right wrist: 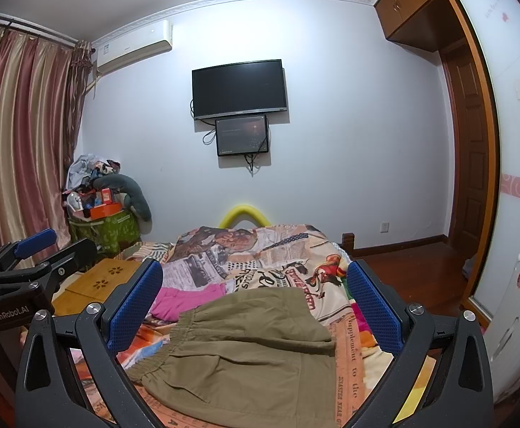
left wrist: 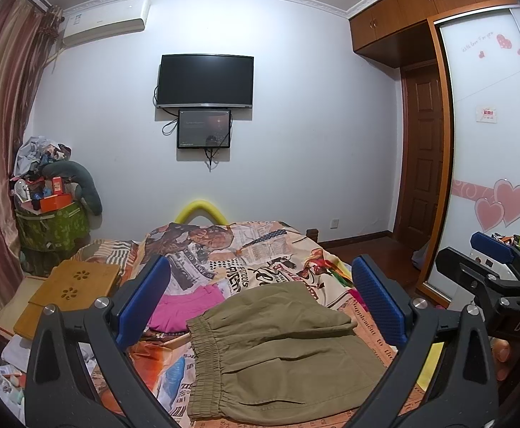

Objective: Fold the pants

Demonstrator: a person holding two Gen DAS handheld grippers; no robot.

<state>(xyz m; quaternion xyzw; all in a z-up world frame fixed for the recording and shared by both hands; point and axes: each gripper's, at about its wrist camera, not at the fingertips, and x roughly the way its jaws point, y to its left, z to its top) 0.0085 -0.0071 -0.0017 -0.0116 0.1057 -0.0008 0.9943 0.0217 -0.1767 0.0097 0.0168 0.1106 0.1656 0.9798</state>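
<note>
Olive-khaki pants [left wrist: 281,353] with an elastic waistband lie folded on the patterned bedspread [left wrist: 260,249]; the waistband faces left. They also show low in the right wrist view as pants [right wrist: 245,353]. My left gripper [left wrist: 260,299] hovers above them, open, blue pads wide apart with nothing between. My right gripper [right wrist: 253,303] is likewise open and empty above the pants. Each gripper appears at the edge of the other's view: the right gripper [left wrist: 492,249] and the left gripper [right wrist: 35,246].
A pink garment [left wrist: 185,308] lies left of the pants. A wooden lap tray [left wrist: 71,289] sits at the bed's left side. A cluttered green bin [left wrist: 51,224] stands by the curtain. Wardrobe [left wrist: 492,142] and door are on the right; a TV [left wrist: 204,80] hangs ahead.
</note>
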